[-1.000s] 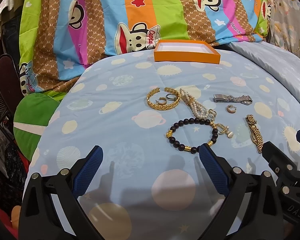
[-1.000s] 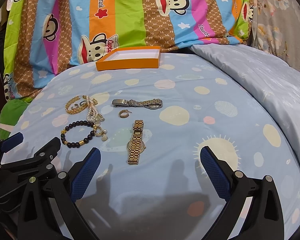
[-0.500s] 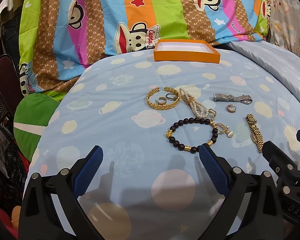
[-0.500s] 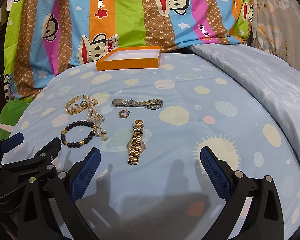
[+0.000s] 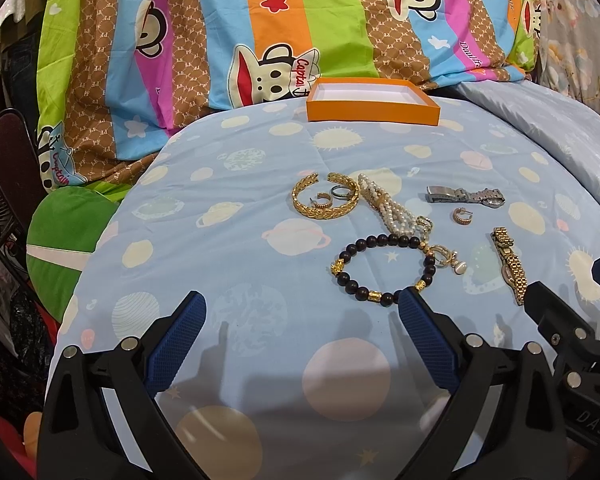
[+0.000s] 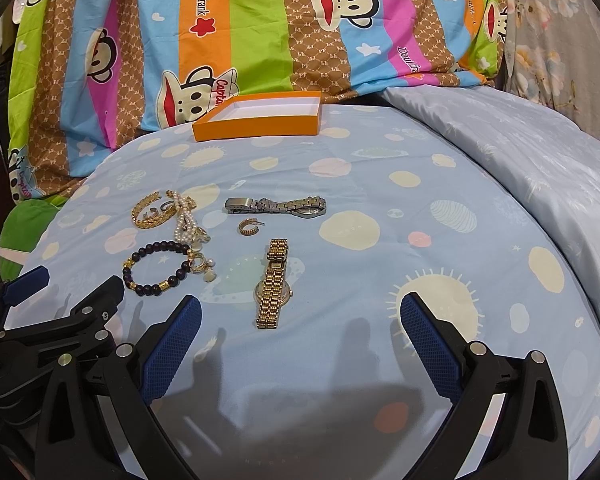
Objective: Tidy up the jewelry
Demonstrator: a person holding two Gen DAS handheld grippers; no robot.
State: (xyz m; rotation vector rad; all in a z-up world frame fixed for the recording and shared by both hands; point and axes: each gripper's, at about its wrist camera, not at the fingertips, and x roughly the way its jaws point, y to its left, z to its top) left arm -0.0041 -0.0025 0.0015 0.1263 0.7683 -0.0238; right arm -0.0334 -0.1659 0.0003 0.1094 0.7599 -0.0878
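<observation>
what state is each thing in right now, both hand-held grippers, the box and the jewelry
left hand-held gripper: open, empty
right hand-held gripper: open, empty
orange box: lidless, nothing seen inside
gold watch: flat, strap unclasped
silver watch: flat, strap unclasped
dark bead bracelet: closed loop, flat
gold bangle: open-ended, two rings inside
pearl bracelet: bunched
loose hoop earring: alone on the sheet

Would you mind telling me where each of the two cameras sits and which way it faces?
Left wrist: on the left claw, open, facing forward over the blue bedspread toward the orange box; the right claw's tip shows at right.
Right wrist: on the right claw, open, facing the same way; the left claw shows at lower left.
Shared: orange box, dark bead bracelet, gold watch, silver watch.
</observation>
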